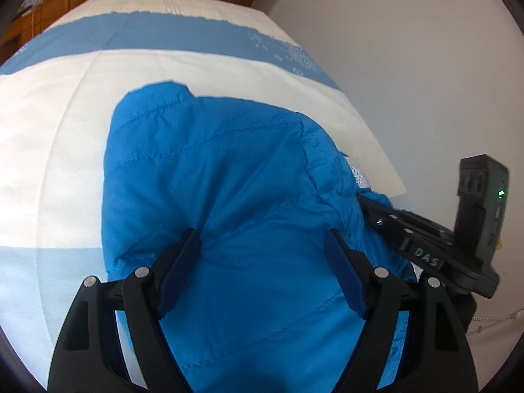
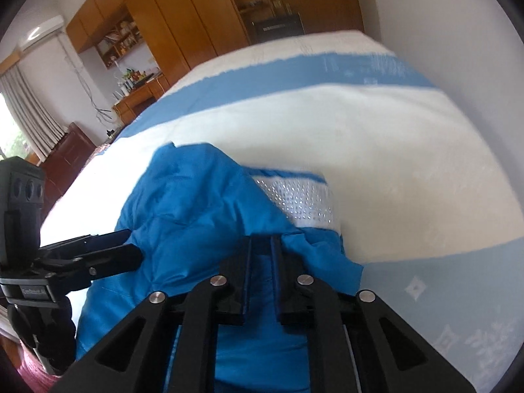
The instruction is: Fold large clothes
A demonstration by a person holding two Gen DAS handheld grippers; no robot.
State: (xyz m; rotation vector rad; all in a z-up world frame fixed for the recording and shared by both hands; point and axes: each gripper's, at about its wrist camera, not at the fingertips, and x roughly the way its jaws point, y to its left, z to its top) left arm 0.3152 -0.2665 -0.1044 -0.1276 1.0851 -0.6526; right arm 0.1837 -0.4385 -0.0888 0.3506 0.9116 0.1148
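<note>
Right tongs (image 2: pixel 262 255) pinch the blue jacket (image 2: pixel 196 203); left tongs (image 1: pixel 262 245) straddle it.

**Two black handheld grippers**

Left gripper (image 1: pixel 262 245): matte black angular linkage arms with round silver pivot pins, dark blue fingers (image 1: pixel 344 271). Right gripper (image 2: pixel 262 245): the same black frame and silver pins, blue-edged pads, a side strut lettered "DAS", a boxy black module with a green light.
</note>
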